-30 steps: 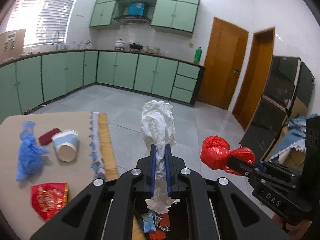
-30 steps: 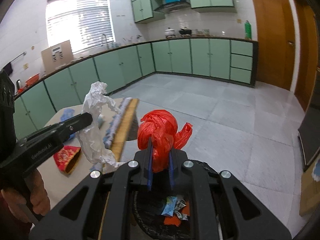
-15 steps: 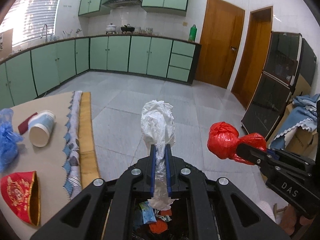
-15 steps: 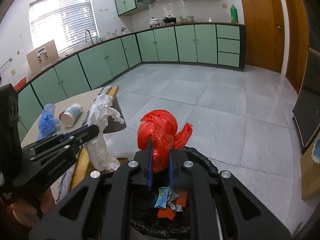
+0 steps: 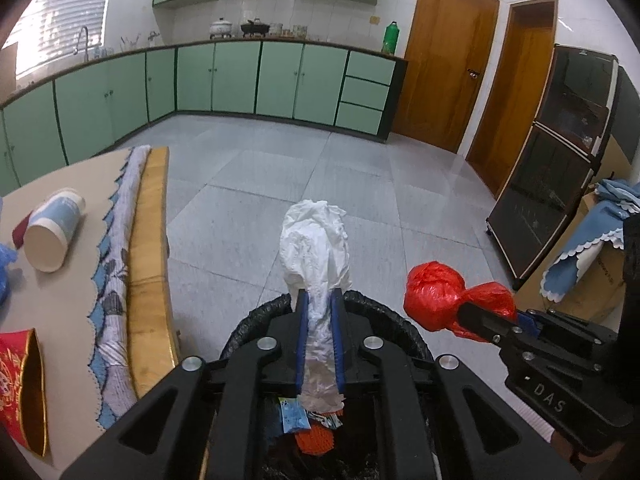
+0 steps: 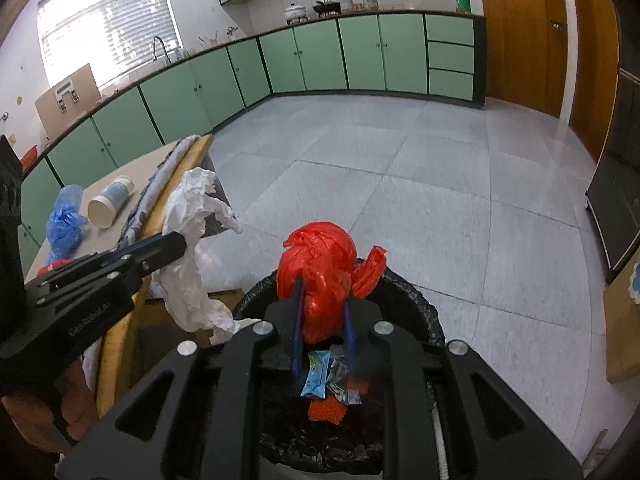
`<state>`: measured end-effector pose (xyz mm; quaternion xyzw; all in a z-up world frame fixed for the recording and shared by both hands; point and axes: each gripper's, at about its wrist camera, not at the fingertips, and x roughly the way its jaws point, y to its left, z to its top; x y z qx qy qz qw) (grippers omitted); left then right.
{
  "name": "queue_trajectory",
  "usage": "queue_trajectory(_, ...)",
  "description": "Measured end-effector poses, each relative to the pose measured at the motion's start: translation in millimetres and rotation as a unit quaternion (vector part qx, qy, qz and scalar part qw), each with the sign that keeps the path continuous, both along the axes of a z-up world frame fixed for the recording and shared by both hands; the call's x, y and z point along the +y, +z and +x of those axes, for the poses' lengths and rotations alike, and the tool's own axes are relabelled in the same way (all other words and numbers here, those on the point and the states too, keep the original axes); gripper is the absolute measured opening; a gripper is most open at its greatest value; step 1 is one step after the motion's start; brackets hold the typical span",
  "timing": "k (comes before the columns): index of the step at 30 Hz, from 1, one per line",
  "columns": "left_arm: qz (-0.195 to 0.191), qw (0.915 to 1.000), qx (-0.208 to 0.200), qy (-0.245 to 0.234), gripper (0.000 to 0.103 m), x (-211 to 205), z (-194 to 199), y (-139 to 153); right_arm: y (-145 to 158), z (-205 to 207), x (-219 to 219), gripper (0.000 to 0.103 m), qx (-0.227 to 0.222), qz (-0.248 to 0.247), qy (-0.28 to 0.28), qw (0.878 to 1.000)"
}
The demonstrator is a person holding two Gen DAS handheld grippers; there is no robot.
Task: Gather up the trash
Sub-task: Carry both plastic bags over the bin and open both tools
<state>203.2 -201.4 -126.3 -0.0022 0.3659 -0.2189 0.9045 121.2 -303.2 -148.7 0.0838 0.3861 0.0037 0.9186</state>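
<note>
- Black plastic lines the bin [image 5: 384, 312] that sits below both grippers; in it we already see a blue wrapper [image 6: 316, 374], an orange mesh scrap [image 6: 326, 410] and some foil bits, so part of the collecting looks done.
- Our left gripper [image 5: 319, 344] is pinching a crumpled white bag [image 5: 316, 248], which stands up between the blue pads above the bin's near rim.
- Our right gripper [image 6: 322, 334] is clamped on a knotted red bag [image 6: 320, 264], held over the bin's mouth; neither bag is let go yet.
- Left on the table [image 5: 80, 176], as far as we can see: a tipped paper cup [image 5: 54, 234], a blue plastic bag [image 6: 64, 222], a dark red item behind the cup [image 5: 20, 228] and a red-and-gold pouch [image 5: 20, 380]. We judge the task somewhat past halfway, with two drops pending and several pickups after.
- Against a second ago, both grippers have swung away from the table and over the bin: the black liner's rim now shows around the fingers, where before only its contents peeked through, and the table has slid to the left edge of the views. The grips on both bags are unchanged.
</note>
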Motion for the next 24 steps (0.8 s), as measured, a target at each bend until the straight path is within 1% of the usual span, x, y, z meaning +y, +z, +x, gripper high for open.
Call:
queue_trajectory(1, 0.000, 1.0000, 0.001, 0.001, 0.011, -0.1, 0.0, -0.7, -0.9, 1.2, 0.0, 0.023, 0.001, 0.000, -0.001, 1.000)
queue_trajectory(3, -0.002, 1.0000, 0.005, 0.002, 0.018, 0.7, -0.3, -2.0, -3.1, 1.6, -0.5, 0.037, 0.003, -0.001, -0.004, 1.000)
queue_trajectory(5, -0.004, 1.0000, 0.006, 0.002, 0.026, 1.9, 0.3, -1.3, -3.1, 1.5, -0.7, 0.040, 0.001, -0.003, -0.007, 1.000)
queue_trajectory(7, -0.008, 0.9999, 0.006, 0.000, 0.032, 2.4, -0.3, 0.1, -2.6, 2.1, -2.0, 0.045, 0.000, -0.003, -0.010, 1.000)
queue_trajectory(8, -0.010, 0.9999, 0.007, -0.001, 0.037, 2.3, -0.8, 0.6, -2.4, 1.3, -3.2, 0.049, -0.001, -0.004, -0.014, 1.000)
queue_trajectory(10, -0.014, 0.9999, 0.003, -0.002, 0.040, 3.3, -2.5, 4.3, -0.4, -0.2, -4.3, 0.053, -0.006, -0.005, -0.020, 1.000)
queue_trajectory(12, -0.016, 0.9999, 0.000, -0.003, 0.043, 5.9, -3.2, 8.3, 1.9, -1.7, -4.7, 0.069, -0.011, -0.008, -0.028, 1.000)
queue_trajectory(13, -0.018, 0.9998, -0.002, -0.002, 0.045, 6.6, -4.5, 10.6, 4.1, -3.2, -5.3, 0.073, -0.016, -0.012, -0.036, 0.999)
queue_trajectory(15, -0.019, 0.9997, -0.013, 0.002, 0.051, 10.6, -7.9, 17.2, 7.5, -6.2, -6.0, 0.088, -0.025, -0.018, -0.049, 0.998)
queue_trajectory(17, -0.020, 0.9995, -0.021, 0.007, 0.054, 15.1, -10.7, 23.3, 13.0, -10.1, -7.0, 0.091, -0.038, -0.025, -0.063, 0.997)
queue_trajectory(21, -0.022, 0.9987, -0.041, 0.023, 0.066, 29.4, -17.3, 37.3, 20.9, -12.8, -4.9, 0.096, -0.046, -0.029, -0.070, 0.996)
queue_trajectory(24, -0.020, 0.9973, -0.058, 0.039, 0.068, 45.6, -22.3, 48.7, 27.6, -14.5, 1.3, 0.096, -0.054, -0.029, -0.069, 0.996)
